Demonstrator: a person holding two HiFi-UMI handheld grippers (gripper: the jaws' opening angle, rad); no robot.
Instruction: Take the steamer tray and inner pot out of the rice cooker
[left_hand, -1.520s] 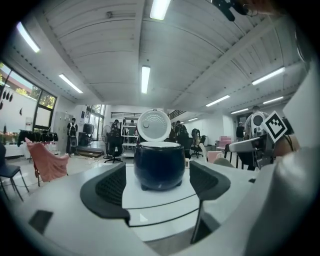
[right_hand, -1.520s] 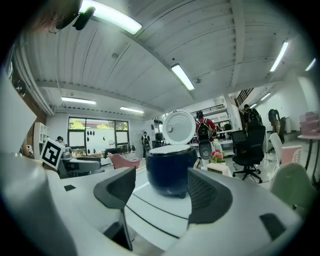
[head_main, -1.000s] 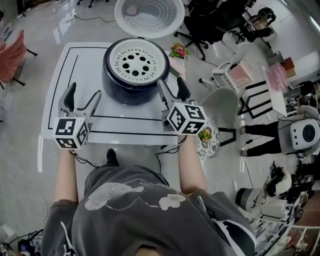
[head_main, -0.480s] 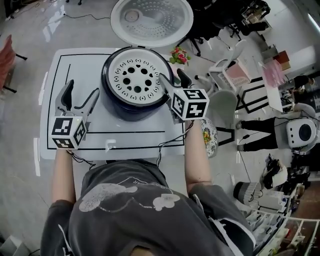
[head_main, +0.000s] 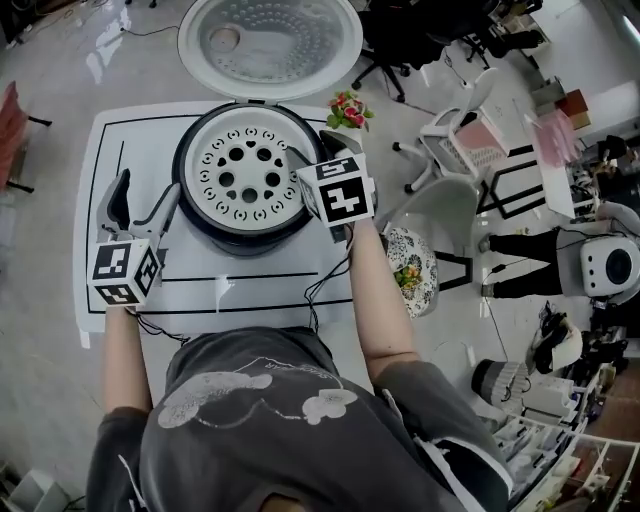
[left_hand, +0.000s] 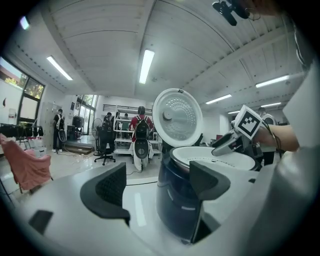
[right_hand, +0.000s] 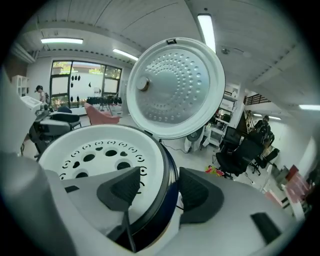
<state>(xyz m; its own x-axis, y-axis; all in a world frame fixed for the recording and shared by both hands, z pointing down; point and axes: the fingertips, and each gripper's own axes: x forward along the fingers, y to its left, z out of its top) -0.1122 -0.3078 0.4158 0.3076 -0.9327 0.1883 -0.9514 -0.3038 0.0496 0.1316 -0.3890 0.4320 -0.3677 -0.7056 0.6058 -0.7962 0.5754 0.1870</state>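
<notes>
Steamer tray (head_main: 240, 182) sat in the rice cooker (head_main: 243, 238), whose rim lay between the right gripper's (head_main: 316, 152) jaws. These had just been closing but were not yet gripping. The left gripper's (head_main: 145, 195) jaws stood wide, with the cooker just ahead.

- One cooker (head_main: 243, 243) is standing on one table (head_main: 100, 150).
- One steamer tray (head_main: 240, 180) is sitting in the cooker.
- One lid (head_main: 270, 35) is standing open.
- Two grippers are showing: the left gripper (head_main: 143, 195) and the right gripper (right_hand: 160, 192).
- Two marker cubes are riding on them: the left cube (head_main: 123, 272) and the right cube (head_main: 338, 190).
- One bunch of flowers (head_main: 347, 110) is sitting beside the cooker.
</notes>
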